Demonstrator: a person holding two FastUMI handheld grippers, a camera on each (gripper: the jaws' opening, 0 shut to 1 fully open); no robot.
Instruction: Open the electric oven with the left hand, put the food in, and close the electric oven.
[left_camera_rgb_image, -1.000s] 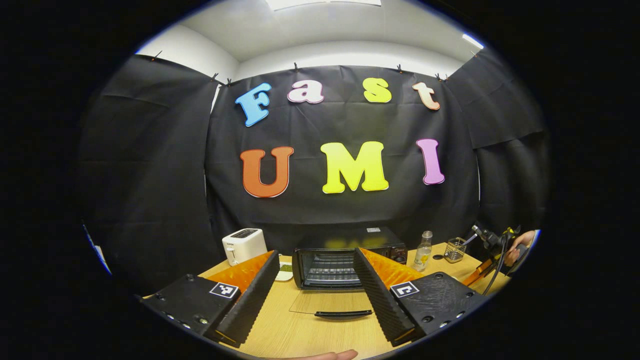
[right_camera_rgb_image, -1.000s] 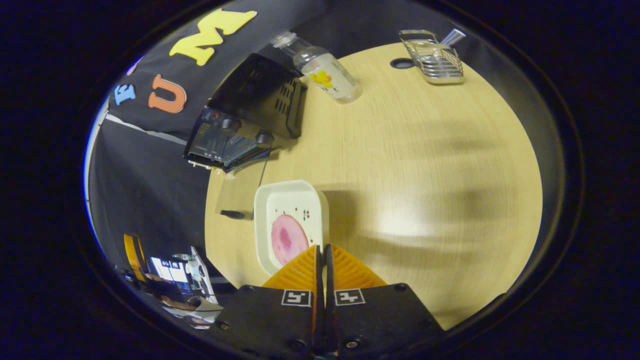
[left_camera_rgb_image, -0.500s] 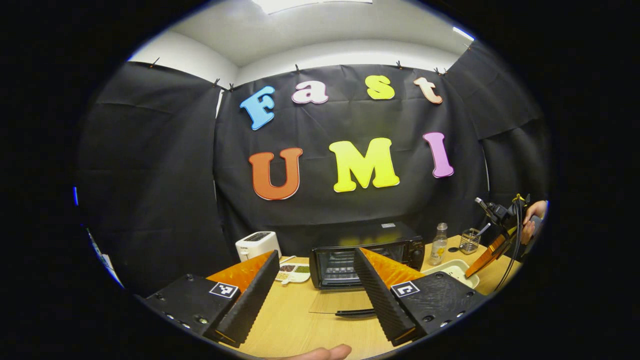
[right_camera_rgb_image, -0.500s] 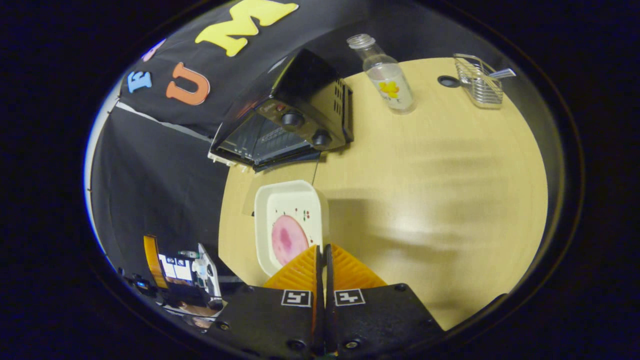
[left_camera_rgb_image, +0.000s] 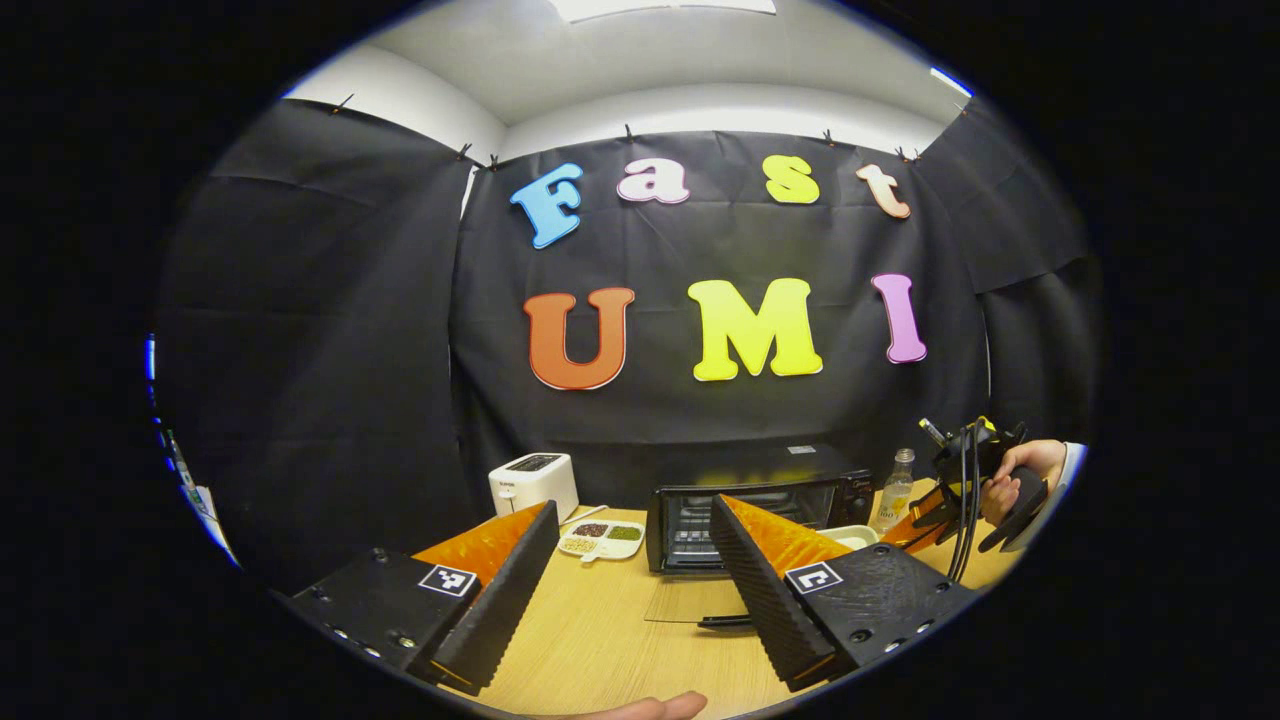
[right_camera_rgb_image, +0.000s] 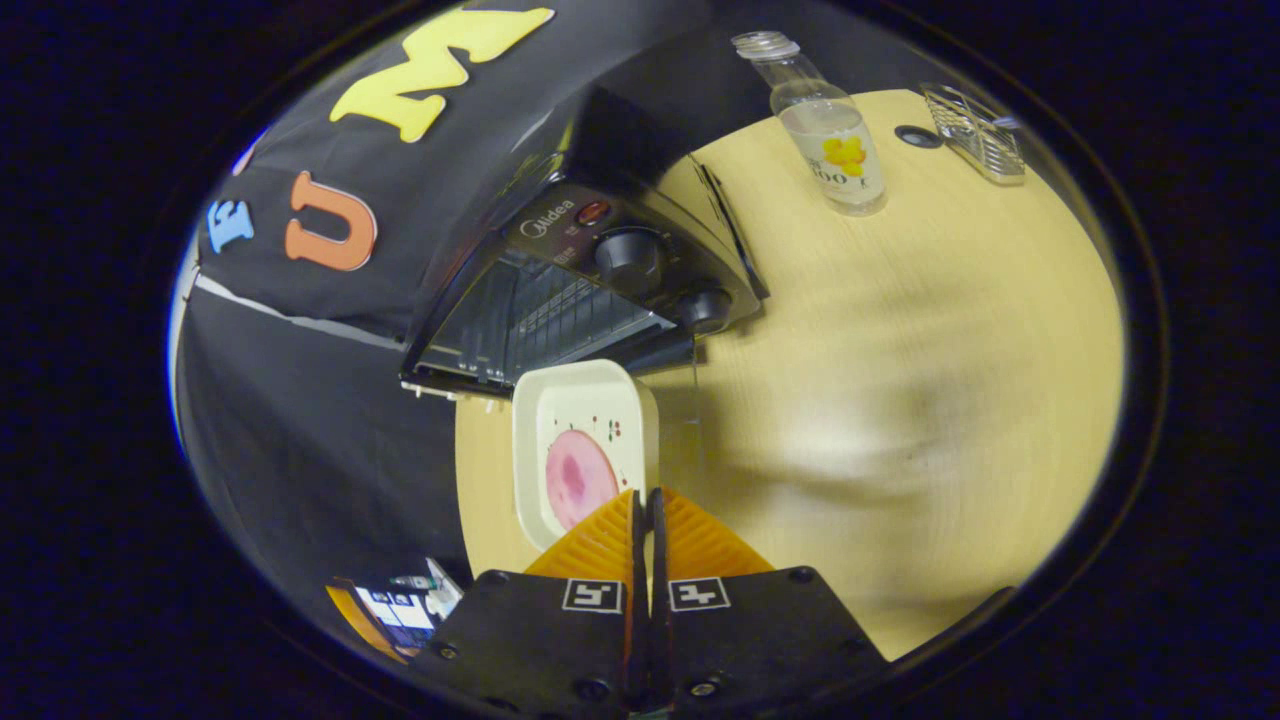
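Observation:
The black electric oven (left_camera_rgb_image: 700, 505) stands at the back of the table with its glass door (left_camera_rgb_image: 690, 603) folded down flat. My left gripper (left_camera_rgb_image: 635, 560) is open and empty, held back from the oven above the table. In the right gripper view, my right gripper (right_camera_rgb_image: 645, 497) is shut on the rim of a white square dish (right_camera_rgb_image: 585, 400) holding a pink slice of food (right_camera_rgb_image: 575, 478). The dish hangs just in front of the oven (right_camera_rgb_image: 610, 270), and the wire rack (right_camera_rgb_image: 540, 325) shows inside. The right gripper (left_camera_rgb_image: 925, 520) and the hand holding it appear beside the oven.
A white toaster (left_camera_rgb_image: 533, 483) and a divided plate of food (left_camera_rgb_image: 600, 538) stand left of the oven. A clear bottle (right_camera_rgb_image: 835, 140) and a wire basket (right_camera_rgb_image: 985, 135) stand on the wooden table (right_camera_rgb_image: 900, 400) to the oven's right. A fingertip (left_camera_rgb_image: 650, 708) shows at the bottom edge.
The right gripper has carried the dish closer to the oven's open front. The left gripper has drawn back and to the left, so the oven looks smaller.

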